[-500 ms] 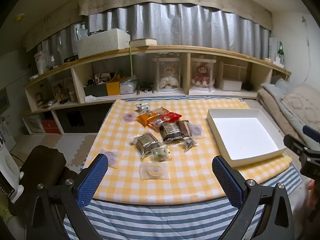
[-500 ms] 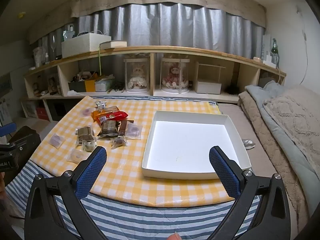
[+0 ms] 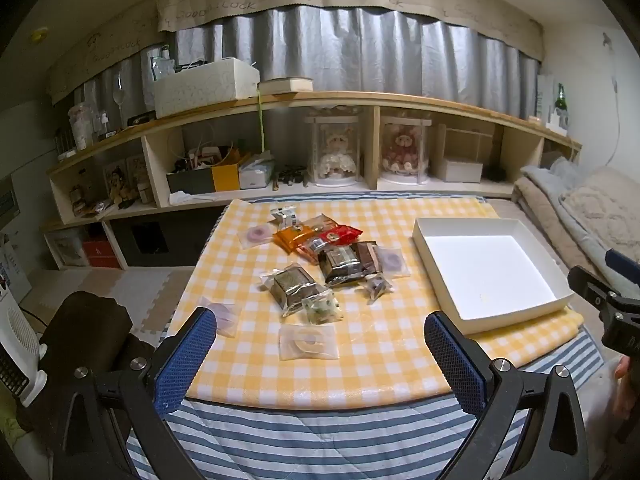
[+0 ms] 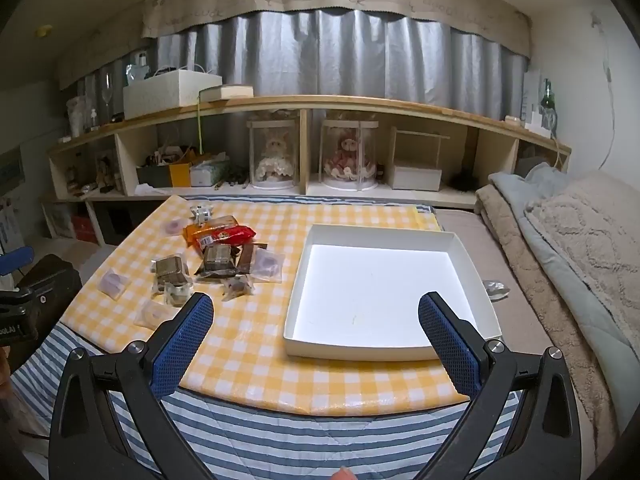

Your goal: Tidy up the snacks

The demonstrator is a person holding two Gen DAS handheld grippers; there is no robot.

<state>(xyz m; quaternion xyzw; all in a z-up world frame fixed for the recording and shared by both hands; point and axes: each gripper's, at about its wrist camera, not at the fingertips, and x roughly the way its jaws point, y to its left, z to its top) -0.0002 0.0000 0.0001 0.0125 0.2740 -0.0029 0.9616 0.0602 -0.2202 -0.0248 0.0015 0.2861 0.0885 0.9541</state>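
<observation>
Left wrist view: left gripper [image 3: 320,340] spread wide, holding nothing; right gripper [image 4: 316,320] likewise. Snack packets [image 3: 320,256] lie scattered left of the white tray [image 3: 424,236] (still bare). They look light, crinkly and slippery; pinch a sealed edge.

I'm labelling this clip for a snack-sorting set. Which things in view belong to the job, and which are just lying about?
Part of the job:
- wrapped snack packets scattered on the yellow checked tablecloth
- shallow white cardboard tray, nothing in it yet
- open left gripper
- open right gripper

Just lying about:
- two dolls in clear cases
- white box on the shelf
- folded blankets
</observation>
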